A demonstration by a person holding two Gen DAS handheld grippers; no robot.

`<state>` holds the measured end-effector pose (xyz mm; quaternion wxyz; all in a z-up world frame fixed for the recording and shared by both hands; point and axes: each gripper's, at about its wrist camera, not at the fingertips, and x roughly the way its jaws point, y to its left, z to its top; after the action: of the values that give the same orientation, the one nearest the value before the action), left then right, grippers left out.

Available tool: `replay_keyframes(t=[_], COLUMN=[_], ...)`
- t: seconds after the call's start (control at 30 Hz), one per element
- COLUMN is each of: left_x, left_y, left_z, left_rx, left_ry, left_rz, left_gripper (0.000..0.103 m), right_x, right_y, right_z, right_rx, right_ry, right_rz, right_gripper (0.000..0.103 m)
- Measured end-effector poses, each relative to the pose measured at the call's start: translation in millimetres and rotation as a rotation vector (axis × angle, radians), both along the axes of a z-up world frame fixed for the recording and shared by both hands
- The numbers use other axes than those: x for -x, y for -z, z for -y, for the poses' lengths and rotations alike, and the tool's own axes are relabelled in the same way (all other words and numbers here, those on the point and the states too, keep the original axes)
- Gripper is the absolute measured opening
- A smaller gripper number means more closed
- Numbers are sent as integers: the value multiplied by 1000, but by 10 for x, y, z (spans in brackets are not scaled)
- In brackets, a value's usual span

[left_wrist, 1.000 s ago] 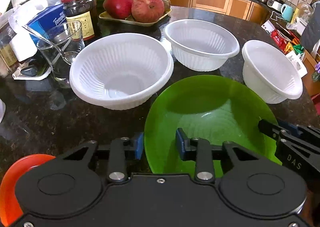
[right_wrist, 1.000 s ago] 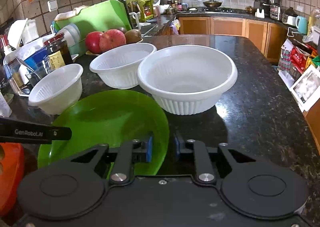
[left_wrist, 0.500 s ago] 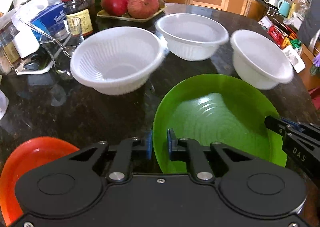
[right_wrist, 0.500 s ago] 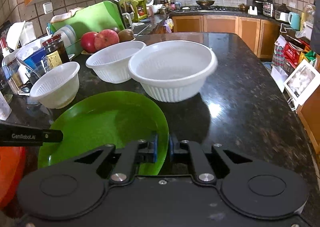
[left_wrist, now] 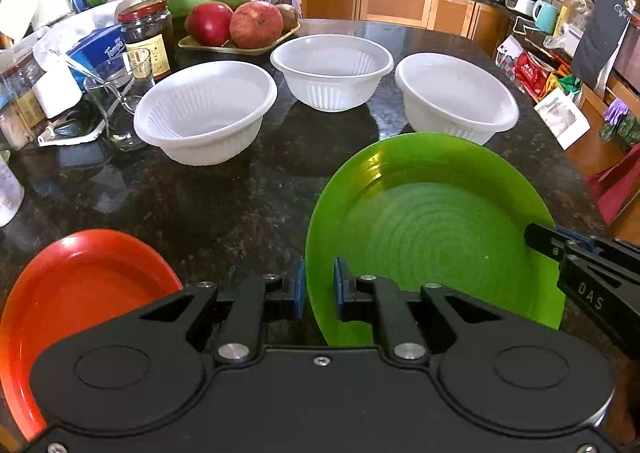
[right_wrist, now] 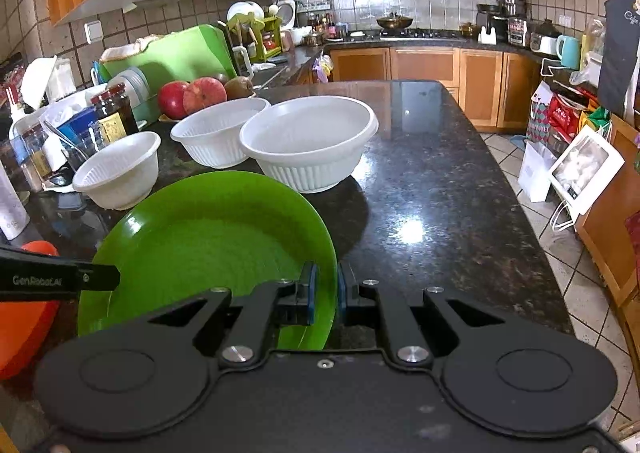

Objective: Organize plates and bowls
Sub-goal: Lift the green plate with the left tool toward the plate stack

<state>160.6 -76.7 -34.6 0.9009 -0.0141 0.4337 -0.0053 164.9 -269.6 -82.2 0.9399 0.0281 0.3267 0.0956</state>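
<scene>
Gripping opposite rims of glossy green plate (left_wrist: pixel 432 229), left hand-held gripper (left_wrist: pixel 319 287), right hand-held gripper (right_wrist: pixel 325 289), plate seemingly lifted, concentric rings inside

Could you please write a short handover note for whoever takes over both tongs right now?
Left tongs: shut on the green plate at its left rim.
Right tongs: shut on the same plate's right rim.
Orange plate lies on the counter, left of the green one.
Three white bowls stand apart behind, unstacked.
Done: green plate gripped.
Left: place plate, stack bowls.
</scene>
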Motion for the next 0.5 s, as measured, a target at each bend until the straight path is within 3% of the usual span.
replay_keyframes(t=[0.5], left_x=[399], left_y=[-125], left_z=[146], left_rx=[0], left_ry=[-69], left_rz=[88], left_gripper=[19], right_x=[323], right_y=[-176], right_z=[143], right_rx=[-8], right_ry=[-54], right_rz=[87], right_gripper=[13])
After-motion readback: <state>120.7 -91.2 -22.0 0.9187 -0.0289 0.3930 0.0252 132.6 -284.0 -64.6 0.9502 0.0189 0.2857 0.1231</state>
